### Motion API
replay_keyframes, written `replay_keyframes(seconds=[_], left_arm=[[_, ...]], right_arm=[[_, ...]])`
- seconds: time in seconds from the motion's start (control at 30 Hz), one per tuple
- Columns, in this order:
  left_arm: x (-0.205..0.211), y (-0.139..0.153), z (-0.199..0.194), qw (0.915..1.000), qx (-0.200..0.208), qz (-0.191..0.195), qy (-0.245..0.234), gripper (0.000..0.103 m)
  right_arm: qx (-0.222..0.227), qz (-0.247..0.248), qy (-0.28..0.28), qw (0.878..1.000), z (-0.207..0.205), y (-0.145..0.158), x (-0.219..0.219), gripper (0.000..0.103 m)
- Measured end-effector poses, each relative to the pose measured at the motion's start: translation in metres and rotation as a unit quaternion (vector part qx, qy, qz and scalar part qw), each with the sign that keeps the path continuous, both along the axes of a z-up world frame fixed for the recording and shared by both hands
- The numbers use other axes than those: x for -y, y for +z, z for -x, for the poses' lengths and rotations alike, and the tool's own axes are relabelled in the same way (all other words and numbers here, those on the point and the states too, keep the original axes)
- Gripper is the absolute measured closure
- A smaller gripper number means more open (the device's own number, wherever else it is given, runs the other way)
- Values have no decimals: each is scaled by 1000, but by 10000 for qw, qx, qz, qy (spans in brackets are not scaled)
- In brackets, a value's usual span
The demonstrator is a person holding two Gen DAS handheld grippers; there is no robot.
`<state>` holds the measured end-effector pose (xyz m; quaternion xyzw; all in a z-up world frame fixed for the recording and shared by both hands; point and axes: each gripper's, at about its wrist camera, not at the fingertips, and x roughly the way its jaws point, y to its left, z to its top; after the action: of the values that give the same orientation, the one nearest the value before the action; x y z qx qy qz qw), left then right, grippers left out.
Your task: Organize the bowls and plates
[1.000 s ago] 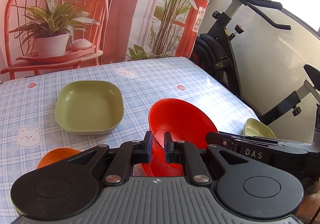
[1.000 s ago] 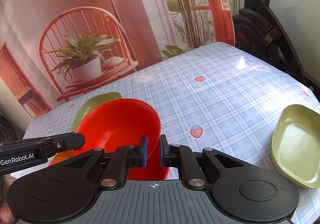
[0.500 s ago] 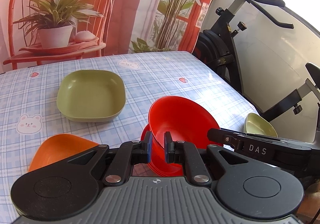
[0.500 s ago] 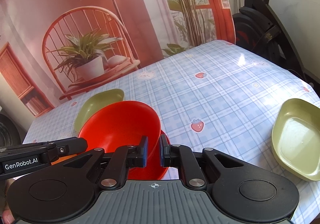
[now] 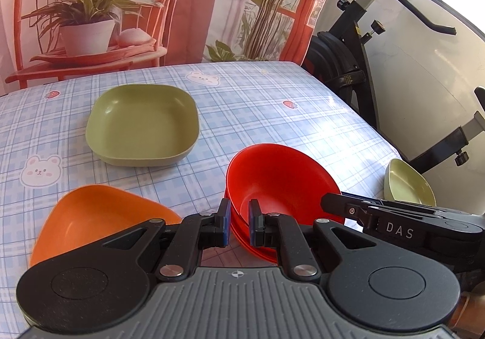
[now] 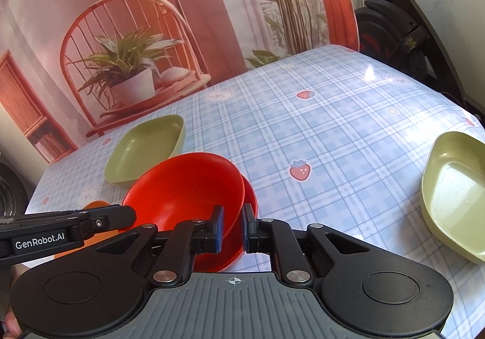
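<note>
A red bowl rests in a second red bowl on the checked tablecloth. My left gripper straddles the top bowl's near left rim, its jaws slightly apart. My right gripper straddles the same bowl at its right rim, its jaws also slightly apart; the lower bowl shows under it. A green square plate lies behind, also in the right wrist view. An orange plate lies at the near left. Another green plate lies at the right edge.
The table's right edge drops off beside an exercise bike. A printed backdrop with a chair and plants hangs behind the table. The second green plate shows in the left wrist view past the right gripper's arm.
Both grippers lowered the top red bowl into the lower red bowl. Their jaws have opened slightly around its rim.
</note>
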<state>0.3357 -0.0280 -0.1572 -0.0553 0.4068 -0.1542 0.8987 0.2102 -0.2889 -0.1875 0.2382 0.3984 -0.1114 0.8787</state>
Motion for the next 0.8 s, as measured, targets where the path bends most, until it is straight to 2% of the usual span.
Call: replay_keyframes(seconds=[0.43,0.8], left_arm=[[0,-6,-2,10000,-97,-20,4,90],[-3,2,3,9999,49,62,153,89]], right_arm=[[-14,158,74,9998,-2,0,1,92],[105,169,-111,9997,7,3,6,90]])
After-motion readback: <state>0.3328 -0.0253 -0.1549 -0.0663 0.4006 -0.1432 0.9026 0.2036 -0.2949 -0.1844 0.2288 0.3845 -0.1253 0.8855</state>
